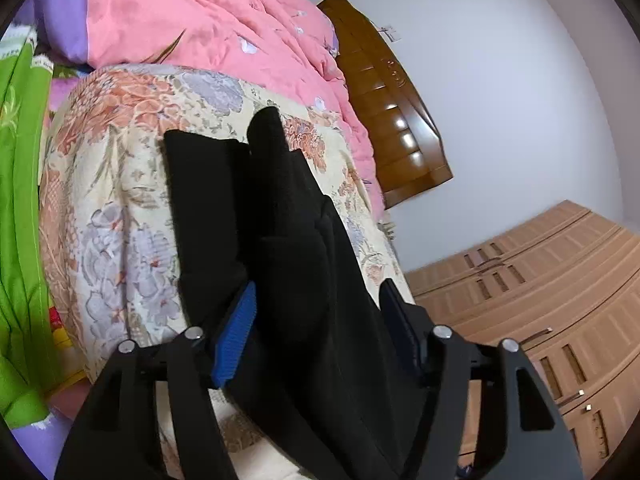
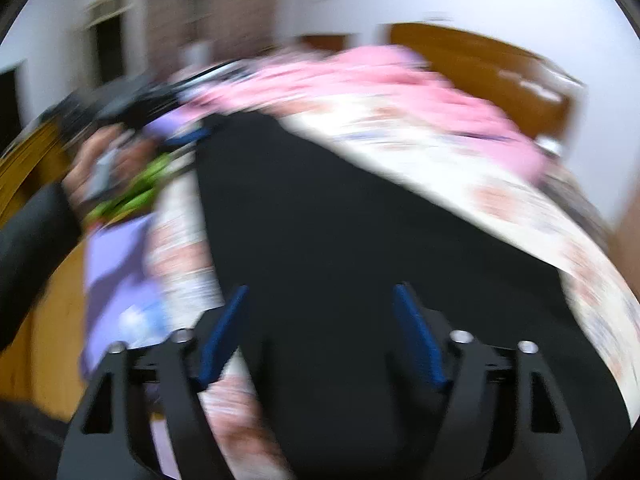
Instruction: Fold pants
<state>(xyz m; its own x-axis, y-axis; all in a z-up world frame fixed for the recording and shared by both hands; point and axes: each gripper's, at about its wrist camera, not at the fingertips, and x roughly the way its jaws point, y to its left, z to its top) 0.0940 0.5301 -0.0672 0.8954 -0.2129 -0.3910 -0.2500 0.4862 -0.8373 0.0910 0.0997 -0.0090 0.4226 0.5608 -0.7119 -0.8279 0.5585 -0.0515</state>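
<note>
Black pants [image 1: 248, 208] lie lengthwise on a floral bedspread [image 1: 120, 184], with a bunched fold running up between the fingers of my left gripper [image 1: 316, 312]. The blue pads [image 1: 236, 340] stand wide apart with cloth filling the gap between them; no pinch shows. In the blurred right wrist view the pants [image 2: 340, 232] spread as a broad dark sheet. My right gripper [image 2: 320, 312] is open just above them, with the fabric under and between its pads. The other hand and gripper [image 2: 116, 120] show at upper left.
A pink quilt [image 1: 208, 20] is heaped at the bed's far end against a wooden headboard [image 1: 392, 112]. Green [image 1: 20, 200] and purple bedding lie at the left. A wooden wardrobe [image 1: 540, 292] stands to the right. The right wrist view is motion-blurred.
</note>
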